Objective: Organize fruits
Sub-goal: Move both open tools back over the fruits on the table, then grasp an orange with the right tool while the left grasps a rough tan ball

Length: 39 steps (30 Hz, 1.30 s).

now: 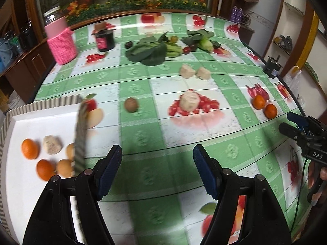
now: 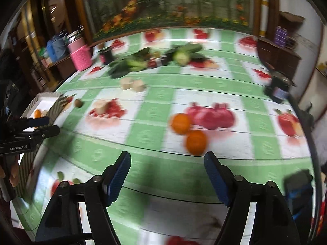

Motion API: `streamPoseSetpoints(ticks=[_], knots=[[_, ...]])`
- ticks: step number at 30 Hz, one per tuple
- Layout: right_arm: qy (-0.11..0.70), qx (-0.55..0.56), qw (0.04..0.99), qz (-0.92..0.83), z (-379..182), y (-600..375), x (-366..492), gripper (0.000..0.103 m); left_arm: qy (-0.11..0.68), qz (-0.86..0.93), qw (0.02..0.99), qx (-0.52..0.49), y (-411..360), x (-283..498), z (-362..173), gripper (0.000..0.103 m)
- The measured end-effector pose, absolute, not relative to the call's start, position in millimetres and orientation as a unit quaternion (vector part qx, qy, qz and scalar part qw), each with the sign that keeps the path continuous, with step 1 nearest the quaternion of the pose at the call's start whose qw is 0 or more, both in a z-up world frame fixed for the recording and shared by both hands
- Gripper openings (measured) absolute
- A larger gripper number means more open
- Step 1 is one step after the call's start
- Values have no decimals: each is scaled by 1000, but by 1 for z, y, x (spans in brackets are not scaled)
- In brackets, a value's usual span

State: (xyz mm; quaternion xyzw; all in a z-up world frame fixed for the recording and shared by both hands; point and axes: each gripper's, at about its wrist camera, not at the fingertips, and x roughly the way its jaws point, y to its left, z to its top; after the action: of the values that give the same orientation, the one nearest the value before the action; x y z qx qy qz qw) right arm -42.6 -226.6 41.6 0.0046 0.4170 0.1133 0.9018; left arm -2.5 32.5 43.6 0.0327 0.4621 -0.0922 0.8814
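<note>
1. While the tray (image 1: 40,118) at the near left already carries two oranges (image 1: 30,149), some pale chunks and two tan round fruits, still mid-sort: more fruit lying loose on the table (image 1: 163,143).
2. Left hand-held gripper (image 1: 157,169): jaws apart, nothing between the pads, hovering over bare cloth just right of the tray's striped rim.
3. Right hand-held gripper (image 2: 167,175): jaws likewise spread and empty, aimed toward the two loose oranges (image 2: 196,141) lying touching each other just beyond the fingertips.
4. Also loose: a small brown kiwi-like fruit (image 1: 131,104) near the tray's far corner, a pale chunk (image 1: 189,102) mid-table, two more pale chunks (image 1: 195,72) farther back, and greens with small fruits along the far edge.
5. Step in hand, as judged: reaching out for the next piece, most likely the nearer orange on the right.
6. Next move calls for: lowering the right jaws around one orange alone, clear of its touching neighbour so it does not roll, closing gently, then carrying it left to the tray.
7. Heavy blur in the right view; finer detail there not readable.
</note>
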Motion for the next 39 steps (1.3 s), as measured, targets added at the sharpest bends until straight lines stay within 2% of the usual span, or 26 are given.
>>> streamPoseSetpoints(ticks=[11,13,17,21,29,30,32,34,39], knots=[[434,-2,894,114,28,-248,-10,74,481,-105,870,36,4,27,31,71],[439,-15,891,117,25,-245,-3,70,481,-105,869,37,1,32,29,71],[454,-30,883,115,14,-241,7,45,485,-105,868,35,-2,41,27,71],[446,-30,886,119,13,-242,4,41,486,-97,868,37,-7,55,25,71],[433,-33,893,120,12,-242,-3,39,487,-90,867,52,-19,75,15,71],[433,-31,893,121,13,-242,-3,38,488,-91,867,52,-19,77,14,69],[432,-25,893,125,13,-243,-4,35,482,-97,870,48,-20,78,13,45],[433,-21,892,127,14,-244,-6,34,479,-101,870,50,-21,78,15,27],[435,-16,891,133,14,-243,-11,33,479,-108,869,53,-19,69,17,27]])
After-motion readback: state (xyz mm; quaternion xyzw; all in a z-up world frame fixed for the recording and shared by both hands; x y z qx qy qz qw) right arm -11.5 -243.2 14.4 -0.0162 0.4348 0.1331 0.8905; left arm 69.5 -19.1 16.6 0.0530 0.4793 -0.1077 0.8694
